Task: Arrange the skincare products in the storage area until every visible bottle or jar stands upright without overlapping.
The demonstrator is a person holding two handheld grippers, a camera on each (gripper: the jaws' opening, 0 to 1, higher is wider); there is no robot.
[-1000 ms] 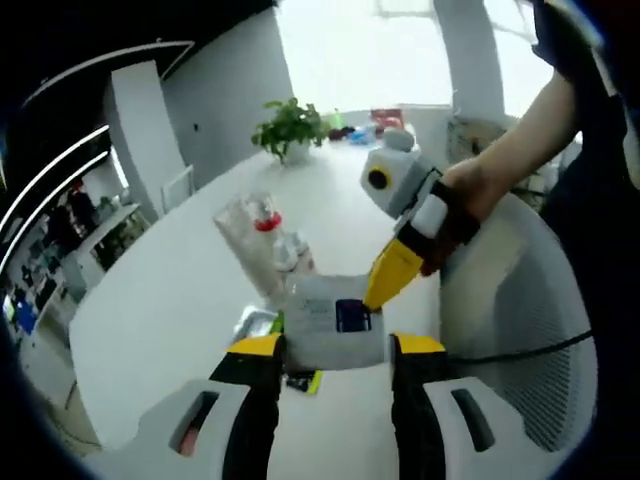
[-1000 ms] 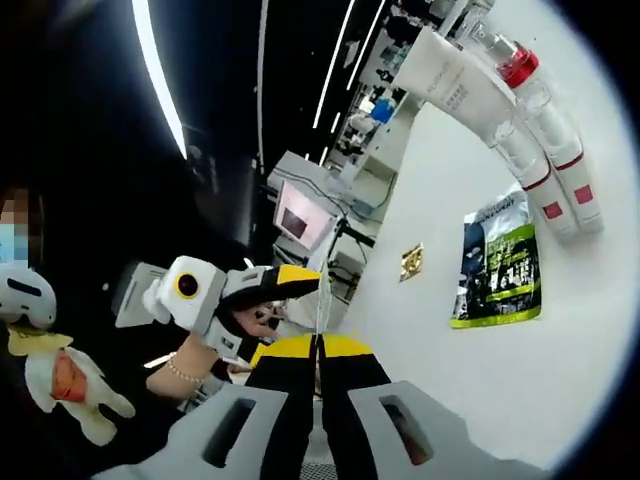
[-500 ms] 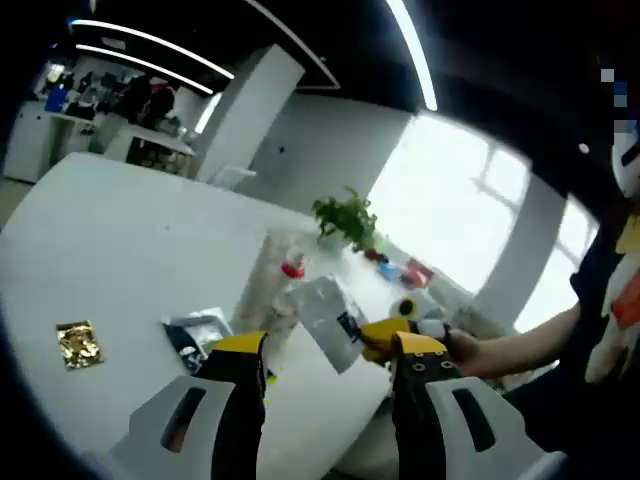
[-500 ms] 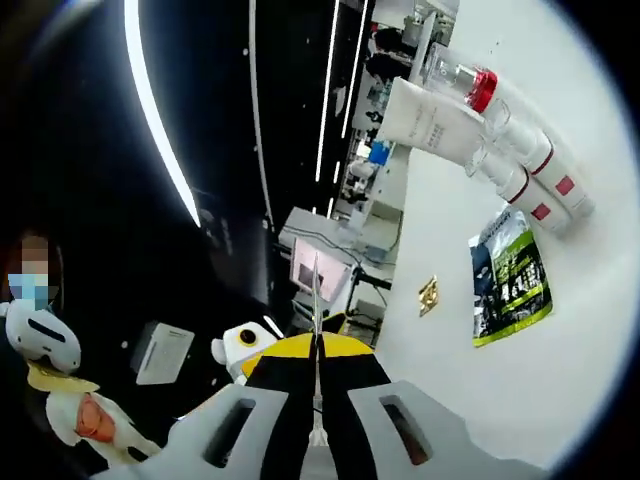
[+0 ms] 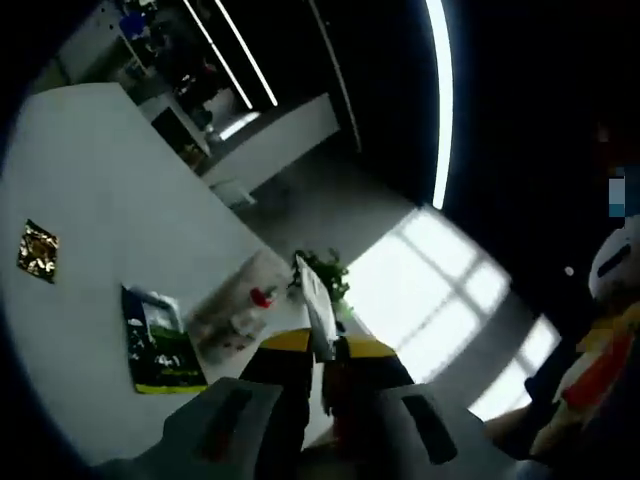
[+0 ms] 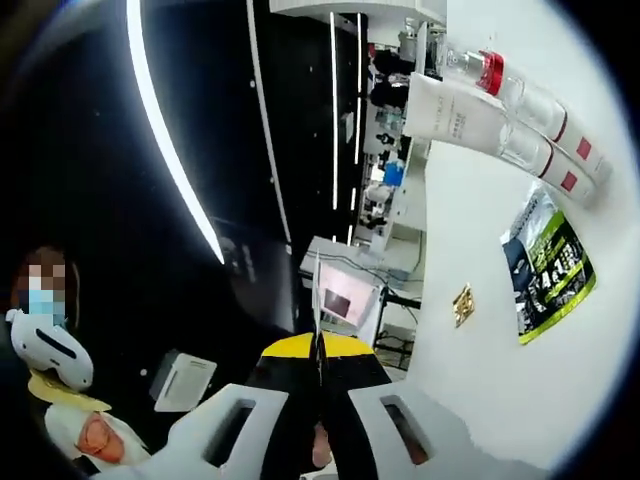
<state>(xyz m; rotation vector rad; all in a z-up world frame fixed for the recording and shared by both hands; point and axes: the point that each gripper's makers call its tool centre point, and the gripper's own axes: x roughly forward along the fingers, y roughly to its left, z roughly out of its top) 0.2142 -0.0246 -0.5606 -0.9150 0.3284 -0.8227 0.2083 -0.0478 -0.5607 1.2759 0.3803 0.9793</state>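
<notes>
My left gripper [image 5: 322, 345] is shut on a thin white sachet [image 5: 312, 295], seen edge-on and rising between its jaws. My right gripper [image 6: 318, 345] is also shut on a thin white sheet [image 6: 316, 300], edge-on; whether it is the same sachet I cannot tell. Both are held in the air, away from the white table [image 6: 500, 400]. On the table several clear bottles [image 6: 545, 140] lie on their sides beside a white tube [image 6: 455, 110]; one has a red cap [image 6: 490, 72]. The same pile of bottles [image 5: 235, 310] lies beyond the left jaws.
A green-and-black sachet [image 6: 550, 270] lies flat near the bottles, with a small gold sachet [image 6: 462, 303] further off. Both also show in the left gripper view: green-and-black sachet [image 5: 155, 345], gold sachet [image 5: 38, 250]. A potted plant [image 5: 325, 272] stands at the far table edge.
The left jaws, wide open half a second ago, are now shut on a thin white sachet. Both views have swung upward; the right gripper stayed shut on its sheet.
</notes>
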